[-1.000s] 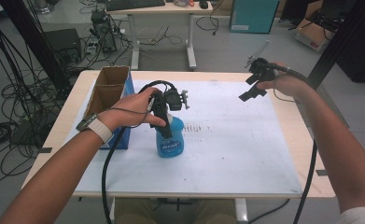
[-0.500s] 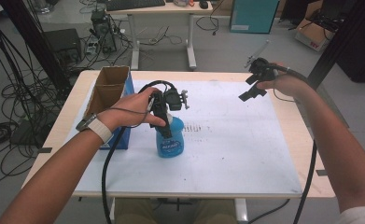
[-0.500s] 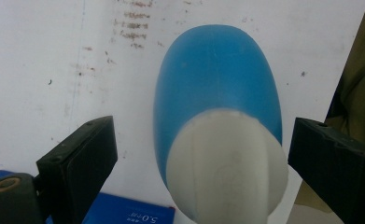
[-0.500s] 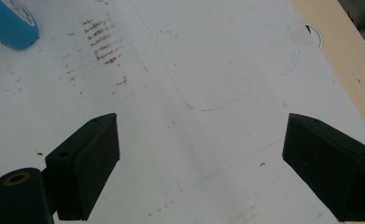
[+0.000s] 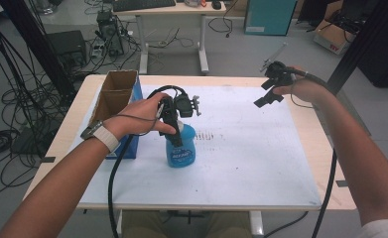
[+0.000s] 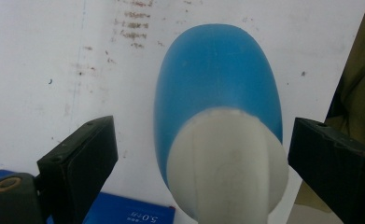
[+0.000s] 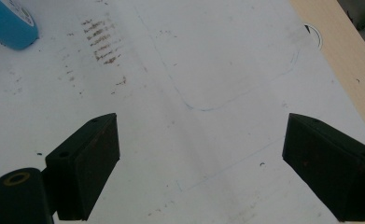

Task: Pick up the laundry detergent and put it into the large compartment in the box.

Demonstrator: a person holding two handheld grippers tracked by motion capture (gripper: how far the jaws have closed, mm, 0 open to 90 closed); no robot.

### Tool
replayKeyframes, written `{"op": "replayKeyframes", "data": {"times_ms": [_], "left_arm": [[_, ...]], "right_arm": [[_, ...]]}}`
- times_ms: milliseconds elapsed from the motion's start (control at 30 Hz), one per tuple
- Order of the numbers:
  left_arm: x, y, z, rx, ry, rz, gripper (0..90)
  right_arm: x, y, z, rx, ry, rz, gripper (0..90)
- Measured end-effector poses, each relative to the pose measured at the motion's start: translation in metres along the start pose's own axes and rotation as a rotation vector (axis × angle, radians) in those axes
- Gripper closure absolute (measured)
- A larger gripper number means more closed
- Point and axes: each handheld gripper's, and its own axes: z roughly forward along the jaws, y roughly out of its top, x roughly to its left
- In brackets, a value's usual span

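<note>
we see the left gripper (image 6: 203, 154) spread wide around the upright blue bottle (image 6: 217, 88), untouched; the right gripper (image 7: 201, 154) gapes, holding nothing; the cardboard box (image 5: 113, 94) contents are hidden.

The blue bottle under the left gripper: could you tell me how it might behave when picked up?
The blue bottle looks like smooth, rounded plastic, so probably slippery. Its white cap sits between open jaws; standing upright, it might tip if nudged there.

Blue bottle (image 6: 217, 79): smooth plastic, slight sheen; white cap (image 6: 227, 163) matt plastic. Left tongs (image 6: 203, 158), right tongs (image 7: 201, 163): black, matt, faintly scuffed pads. Table (image 5: 308, 124): pale wood edge, white matt sheet (image 5: 251, 148) stained with brown marks. Cardboard box (image 5: 113, 91): brown, matt.
</note>
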Motion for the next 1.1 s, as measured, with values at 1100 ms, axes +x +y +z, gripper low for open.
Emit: {"op": "replayKeyframes", "data": {"times_ms": [1100], "left_arm": [[0.0004,-0.0012,-0.0002,-0.001,0.004,-0.002,8.6]], "right_arm": [[0.0001,0.0,-0.0001,-0.001,0.0,0.0,11.0]]}}
